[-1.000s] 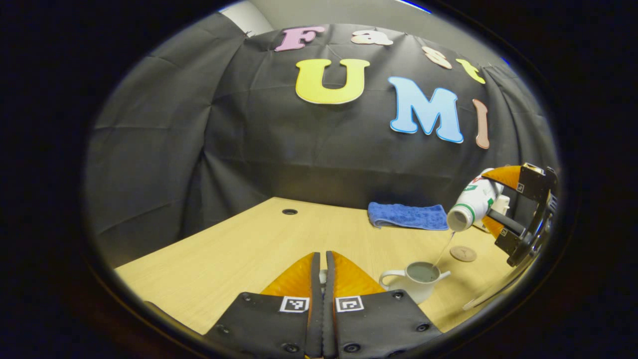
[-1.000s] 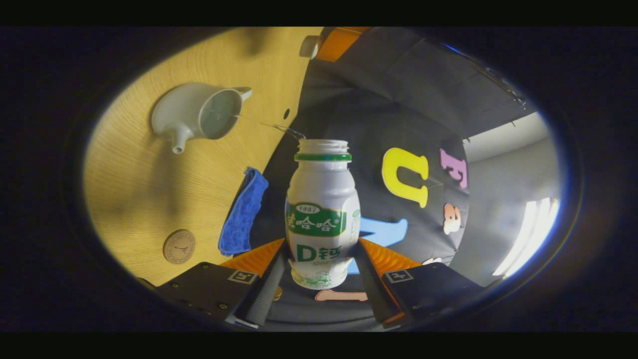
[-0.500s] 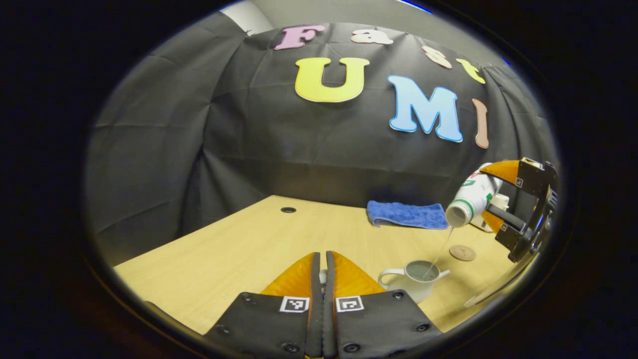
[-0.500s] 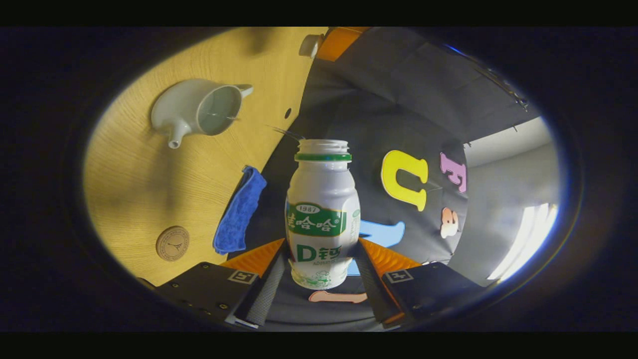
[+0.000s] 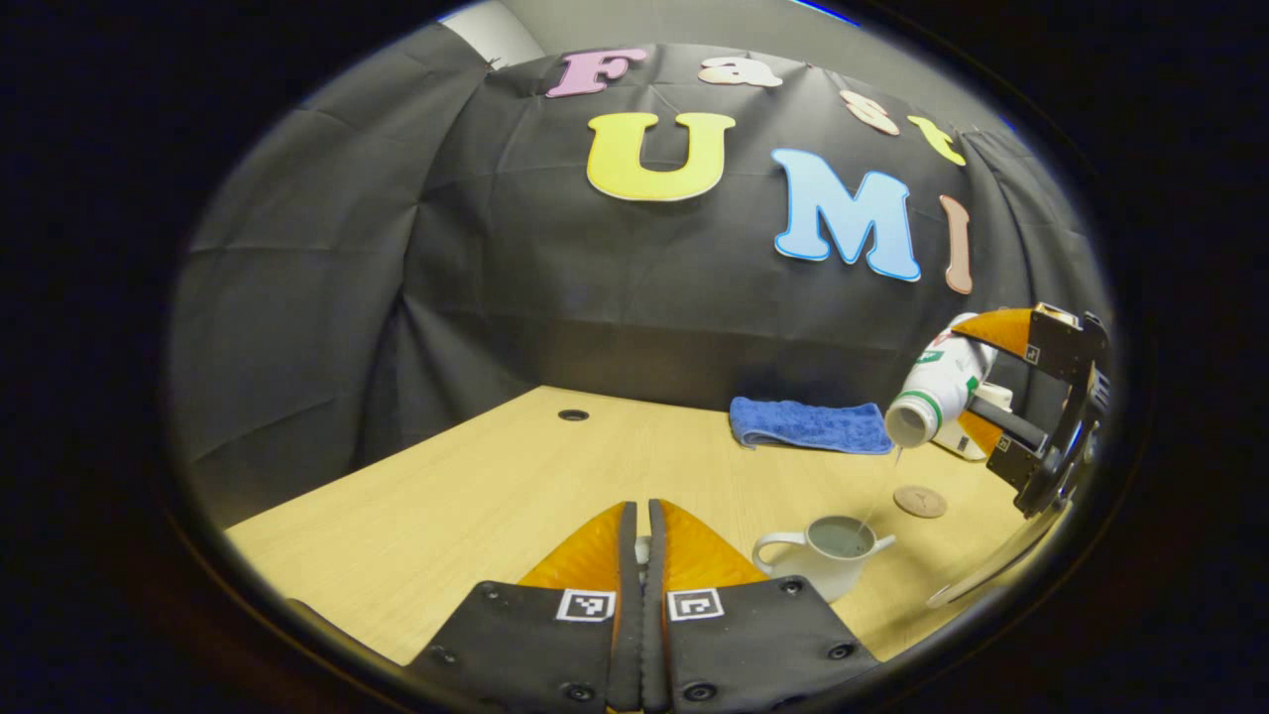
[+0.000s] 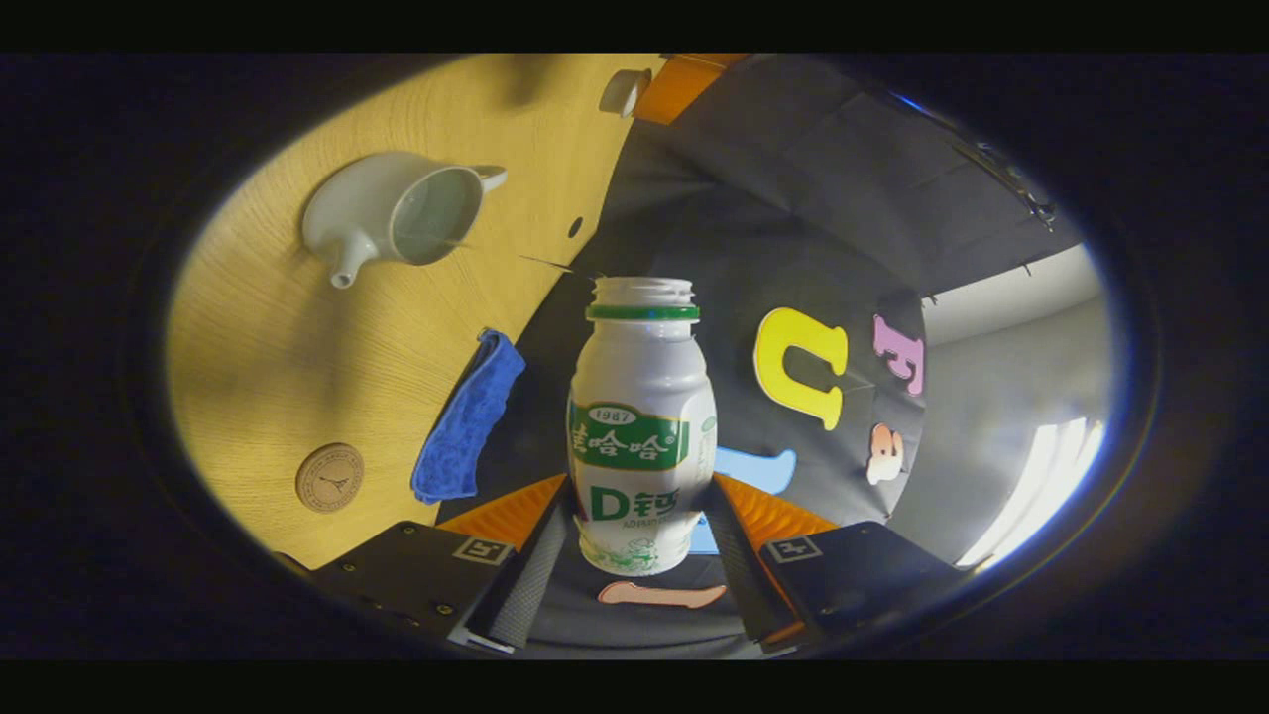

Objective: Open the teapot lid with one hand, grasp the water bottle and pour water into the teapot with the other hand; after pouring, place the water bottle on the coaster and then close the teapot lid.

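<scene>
**Pour tailing off — spill and drip risks**

Teapot [image 5: 831, 555] sits lidless on the surface [image 5: 476, 496], at about 4 o'clock in the left gripper view, handle to 9 o'clock, spout to 3. Water is visible inside. In the right gripper view the teapot [image 6: 397, 213] shows at about 10 o'clock.

Water bottle [image 5: 937, 392] is tipped mouth-down above and to the teapot's 1 o'clock; a thin thread of water falls from its lip towards the opening. Right hand-held gripper [image 6: 634, 540] is clenched on the bottle [image 6: 639, 426] low on the body, both fingers pressing.

Left hand-held gripper [image 5: 642, 540] has its fingers closed together with a small pale piece just showing between the tips. Likely the lid, cannot tell for sure.

Coaster [image 5: 920, 501] lies just beyond the teapot at 2 o'clock, blue cloth [image 5: 808, 426] further back.

Risks, judged:
- Thin stream may curl back along the lip and miss the opening, wetting the surface.
- Righting the bottle fast could fling drips onto the coaster.
- Low grip on a slick bottle: may slip or tilt when set down.
- Lid pinched at the tips could drop or go on crooked.
</scene>
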Available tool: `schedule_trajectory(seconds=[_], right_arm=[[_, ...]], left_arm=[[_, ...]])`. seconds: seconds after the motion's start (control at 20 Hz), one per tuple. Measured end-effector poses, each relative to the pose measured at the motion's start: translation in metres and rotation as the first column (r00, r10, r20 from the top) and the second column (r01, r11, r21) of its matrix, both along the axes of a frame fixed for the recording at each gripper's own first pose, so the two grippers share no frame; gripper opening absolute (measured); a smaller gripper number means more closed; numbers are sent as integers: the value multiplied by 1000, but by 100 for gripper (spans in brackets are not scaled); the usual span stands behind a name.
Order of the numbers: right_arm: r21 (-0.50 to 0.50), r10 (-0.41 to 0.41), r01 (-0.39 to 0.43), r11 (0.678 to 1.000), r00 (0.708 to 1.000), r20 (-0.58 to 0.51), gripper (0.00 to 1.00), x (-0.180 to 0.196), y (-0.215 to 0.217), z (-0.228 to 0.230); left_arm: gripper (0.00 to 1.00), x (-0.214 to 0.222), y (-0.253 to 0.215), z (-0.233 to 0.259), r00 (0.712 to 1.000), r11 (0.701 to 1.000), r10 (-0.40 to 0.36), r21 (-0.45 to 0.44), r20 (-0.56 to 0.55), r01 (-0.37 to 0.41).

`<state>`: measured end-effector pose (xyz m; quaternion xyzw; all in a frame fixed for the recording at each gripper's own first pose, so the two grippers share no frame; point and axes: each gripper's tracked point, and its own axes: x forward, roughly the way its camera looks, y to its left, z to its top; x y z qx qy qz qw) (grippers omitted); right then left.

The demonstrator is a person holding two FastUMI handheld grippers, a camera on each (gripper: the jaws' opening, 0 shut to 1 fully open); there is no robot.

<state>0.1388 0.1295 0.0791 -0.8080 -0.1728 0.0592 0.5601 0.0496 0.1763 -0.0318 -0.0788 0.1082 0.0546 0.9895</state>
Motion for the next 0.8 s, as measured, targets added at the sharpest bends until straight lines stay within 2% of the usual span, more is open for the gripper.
schedule_trajectory(seconds=[0.15, 0.2, 0.25, 0.55, 0.7, 0.8], right_arm=[[-16, 8, -8, 1000, 1000, 8, 75, 0, 2, 2], [-20, 11, -10, 1000, 1000, 10, 77, 0, 2, 2], [-23, 14, -14, 1000, 1000, 12, 77, 0, 3, 3], [-48, 39, -37, 998, 999, 32, 77, -3, 8, 5], [-72, 54, -50, 996, 997, 51, 77, -4, 11, 8], [-93, 63, -56, 994, 996, 68, 77, -4, 13, 11]], left_arm=[[10, 0, -1, -2, 1000, 1000, -2, -4, -3, 2], [5, 1, -1, -2, 1000, 1000, -3, -5, -4, 3], [10, 0, -1, -2, 1000, 1000, -3, -5, -4, 3], [10, 1, -1, -2, 1000, 1000, -2, -10, -9, 1], [1, 0, -1, -2, 1000, 1000, 0, -12, -11, -1], [10, -1, 0, -1, 1000, 1000, 2, -13, -15, -2]])
